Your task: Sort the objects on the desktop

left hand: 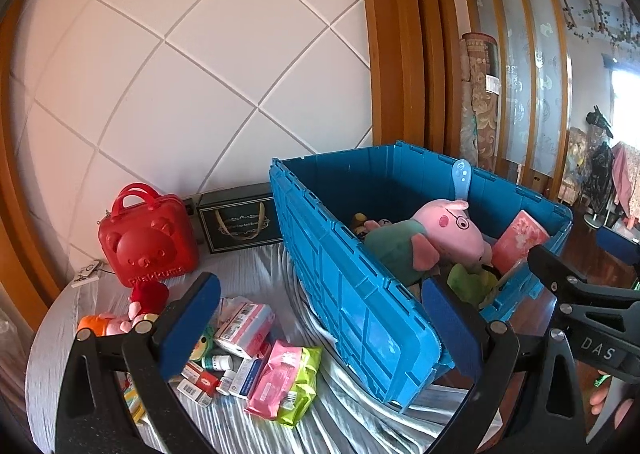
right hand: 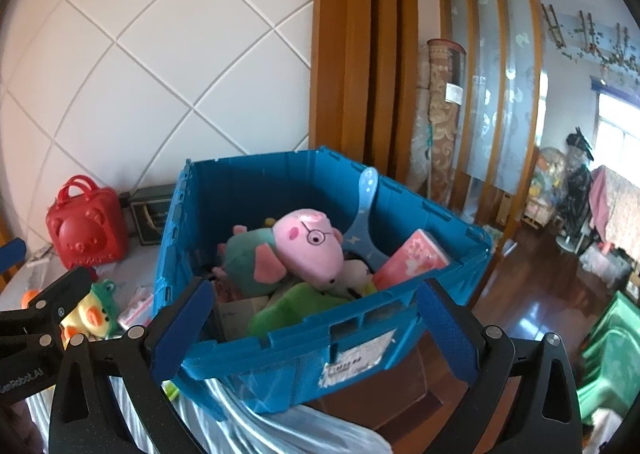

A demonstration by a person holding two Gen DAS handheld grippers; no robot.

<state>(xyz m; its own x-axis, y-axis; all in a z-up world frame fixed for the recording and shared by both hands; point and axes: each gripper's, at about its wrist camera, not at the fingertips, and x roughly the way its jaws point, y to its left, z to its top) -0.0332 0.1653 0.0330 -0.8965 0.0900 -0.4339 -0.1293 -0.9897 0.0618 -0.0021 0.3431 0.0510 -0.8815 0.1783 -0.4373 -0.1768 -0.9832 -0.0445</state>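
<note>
Both claws, left claw [left hand: 320,330] and right claw [right hand: 316,330], gape empty; between picks, I judge. Next: pink wipes pack [left hand: 286,382] at 6 o'clock of blue crate [left hand: 352,294].

Legible markings are few. The right gripper [left hand: 600,350], seen in the left wrist view, carries "DAS" in pale letters on its black body. The left gripper [right hand: 28,334], seen in the right wrist view, carries "enRobot.AI", cut off at the frame edge. The red bear case [left hand: 148,242] has raised lettering along its base reading roughly "Rilakkuma". Gold script on the black gift box [left hand: 240,221] and print on the blue crate's [right hand: 280,354] white label [right hand: 360,356] are illegible.
</note>
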